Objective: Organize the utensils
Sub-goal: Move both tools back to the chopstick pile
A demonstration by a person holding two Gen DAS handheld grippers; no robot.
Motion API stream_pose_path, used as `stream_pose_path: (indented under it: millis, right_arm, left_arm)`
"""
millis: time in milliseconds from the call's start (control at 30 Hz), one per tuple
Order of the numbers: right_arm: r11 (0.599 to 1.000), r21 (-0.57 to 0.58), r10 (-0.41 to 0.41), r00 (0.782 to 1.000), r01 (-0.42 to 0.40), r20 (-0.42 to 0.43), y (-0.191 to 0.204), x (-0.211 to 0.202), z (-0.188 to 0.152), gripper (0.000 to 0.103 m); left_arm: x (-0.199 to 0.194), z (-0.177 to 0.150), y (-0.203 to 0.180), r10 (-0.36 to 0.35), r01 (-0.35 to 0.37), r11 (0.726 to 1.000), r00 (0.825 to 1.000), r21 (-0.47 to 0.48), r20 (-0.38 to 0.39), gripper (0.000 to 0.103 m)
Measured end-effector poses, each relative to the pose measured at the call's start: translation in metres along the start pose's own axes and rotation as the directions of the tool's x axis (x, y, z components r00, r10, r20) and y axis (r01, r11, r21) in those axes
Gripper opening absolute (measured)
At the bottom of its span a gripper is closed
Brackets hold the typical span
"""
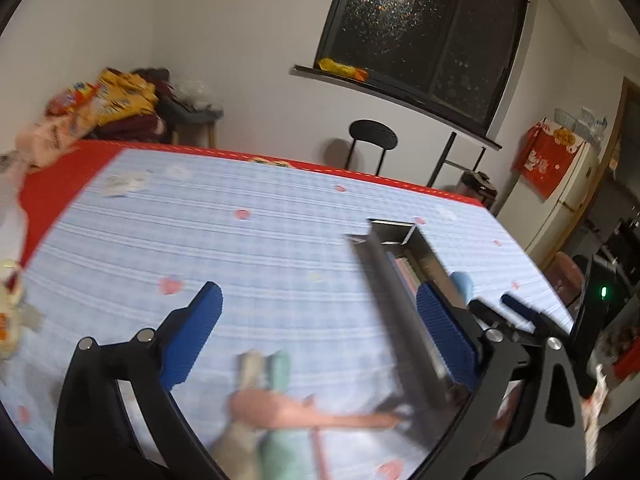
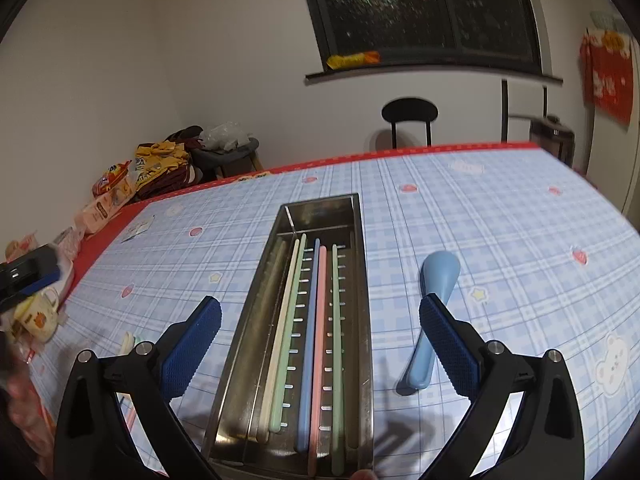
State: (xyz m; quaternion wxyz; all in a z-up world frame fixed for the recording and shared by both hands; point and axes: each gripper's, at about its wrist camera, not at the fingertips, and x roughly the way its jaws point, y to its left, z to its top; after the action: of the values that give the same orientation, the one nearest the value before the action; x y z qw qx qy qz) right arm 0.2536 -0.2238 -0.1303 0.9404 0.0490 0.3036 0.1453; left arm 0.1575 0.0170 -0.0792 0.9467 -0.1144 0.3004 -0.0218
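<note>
Right wrist: right hand-held gripper point(image 2: 320, 344) wide open, empty.

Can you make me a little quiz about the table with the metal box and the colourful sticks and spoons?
1. True or false: the blue spoon lies inside the metal tray.
2. How many chopsticks lie in the tray: A) two, B) five, C) nine?
3. Fill in: the right gripper is ____, with nothing between its pads.

Key:
1. False. It lies on the checked tablecloth, beside the tray.
2. B. One cream, two green, one blue, one pink.
3. Open. The left gripper is open too, above the blurred spoons.
</note>
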Motion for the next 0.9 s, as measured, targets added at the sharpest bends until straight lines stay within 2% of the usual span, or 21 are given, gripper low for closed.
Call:
stream_pose_path:
  millis: [167,300,600,833,900]
  right_arm:
    - [1.0,0.006,0.016,1.0,-0.016,-0.014,0.009,-0.019,-0.011,0.097]
    - [0.999,0.027,0.045,0.998,-0.045,-0.033,0.017,-0.038,-0.028,0.097]
    - [0.995,-0.028,0.093,0.982,-0.099,-0.166,0.039,-0.063,-0.062,0.097]
    - [0.993,-0.096,0.039,0.968,-0.065,-0.249,0.056,-0.061,-0.089,0.096]
    - [0.992,-0.113,0.029,0.965,-0.061,-0.261,0.059,-0.062,-0.094,0.089]
  left_arm:
    - [-0.038,-0.023,0.028,0.086,-0.085,0.993,0.996,0.084,-0.012,0.097]
    - [-0.055,-0.044,0.042,0.116,-0.112,0.986,0.993,0.127,-0.021,0.097]
    - [-0.051,-0.089,0.042,0.026,-0.013,0.99,0.995,0.143,-0.092,0.097]
    - [-0.044,-0.11,0.021,-0.031,0.055,0.982,0.991,0.183,-0.133,0.097]
    - [-0.046,-0.116,0.011,-0.04,0.067,0.976,0.99,0.208,-0.134,0.097]
